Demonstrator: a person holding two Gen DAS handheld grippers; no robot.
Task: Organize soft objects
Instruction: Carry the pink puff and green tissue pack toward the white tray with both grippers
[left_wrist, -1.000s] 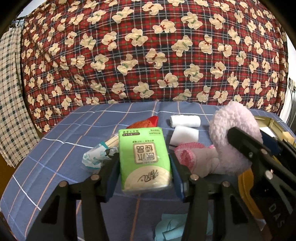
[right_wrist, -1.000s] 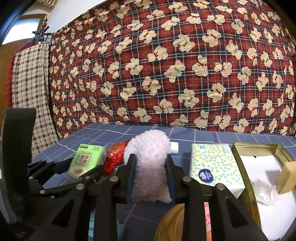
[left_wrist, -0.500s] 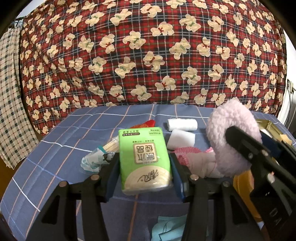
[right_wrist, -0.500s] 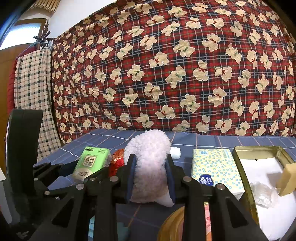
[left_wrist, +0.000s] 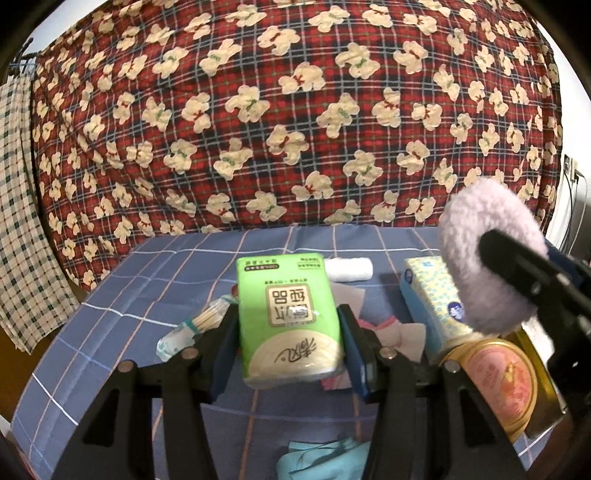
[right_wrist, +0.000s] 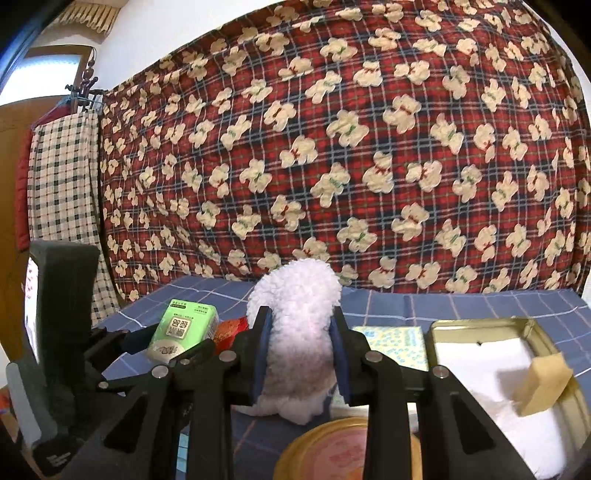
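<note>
My left gripper (left_wrist: 288, 332) is shut on a green tissue pack (left_wrist: 290, 317) and holds it above the blue checked cloth (left_wrist: 147, 280). The pack also shows in the right wrist view (right_wrist: 183, 328). My right gripper (right_wrist: 299, 347) is shut on a fluffy white-pink plush (right_wrist: 295, 332), lifted off the cloth; the plush shows at the right of the left wrist view (left_wrist: 487, 254). A yellow-dotted tissue box (left_wrist: 432, 295) lies under the plush. An open gold tin (right_wrist: 480, 325) with white lining sits to the right.
A white roll (left_wrist: 351, 267), a pack of sticks (left_wrist: 192, 325), pink cloth (left_wrist: 391, 332), a teal cloth (left_wrist: 325, 458) and a round gold lid (left_wrist: 498, 376) lie on the cloth. A red item (right_wrist: 231, 328) lies behind the grippers. A red bear-print blanket (left_wrist: 295, 110) hangs behind.
Both grippers have risen with their loads. The views tilted, so the yellow-dotted tissue box now shows below the plush in the left wrist view.
</note>
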